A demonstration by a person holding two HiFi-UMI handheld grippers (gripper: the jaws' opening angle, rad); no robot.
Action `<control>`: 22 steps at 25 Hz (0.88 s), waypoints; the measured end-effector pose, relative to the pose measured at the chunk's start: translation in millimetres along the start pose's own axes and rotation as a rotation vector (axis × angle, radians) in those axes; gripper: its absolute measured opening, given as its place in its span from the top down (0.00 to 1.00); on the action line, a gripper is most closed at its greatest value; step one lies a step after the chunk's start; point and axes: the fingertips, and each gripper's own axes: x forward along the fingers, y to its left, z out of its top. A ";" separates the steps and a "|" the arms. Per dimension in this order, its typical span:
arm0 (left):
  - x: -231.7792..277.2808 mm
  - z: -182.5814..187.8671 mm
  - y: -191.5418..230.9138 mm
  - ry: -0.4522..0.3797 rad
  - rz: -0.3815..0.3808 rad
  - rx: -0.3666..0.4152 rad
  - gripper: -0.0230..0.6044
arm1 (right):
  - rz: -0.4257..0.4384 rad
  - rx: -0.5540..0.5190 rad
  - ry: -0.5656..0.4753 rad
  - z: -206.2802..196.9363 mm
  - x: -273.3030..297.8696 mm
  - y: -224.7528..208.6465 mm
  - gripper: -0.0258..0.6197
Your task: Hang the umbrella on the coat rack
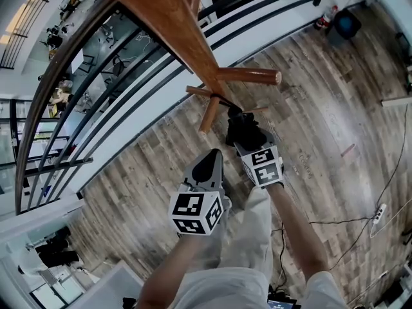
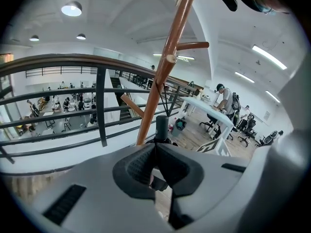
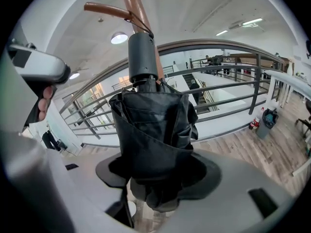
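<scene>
The wooden coat rack (image 1: 174, 24) rises before me, its pegs (image 1: 248, 76) spreading from the pole. My right gripper (image 1: 252, 145) is shut on the folded black umbrella (image 1: 244, 131), which points handle-up at the rack. In the right gripper view the umbrella (image 3: 150, 130) fills the jaws of the right gripper (image 3: 155, 178). A thin strap (image 3: 141, 24) runs from its handle up to where a peg (image 3: 109, 8) meets the pole. My left gripper (image 1: 209, 163) hangs just left of the umbrella, apart from it. In its own view the left gripper (image 2: 155, 159) is shut with nothing held.
A dark metal railing (image 1: 96, 108) with a wooden handrail curves behind the rack, over a lower floor. The floor is wood planks, with cables and a power strip (image 1: 380, 211) at right and a bin (image 1: 347, 24) at the far right. People sit by a white table (image 2: 214, 108).
</scene>
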 end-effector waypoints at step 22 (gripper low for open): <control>-2.6 -13.3 6.0 0.018 0.009 -0.029 0.92 | -0.012 -0.023 -0.019 14.7 59.3 9.7 0.52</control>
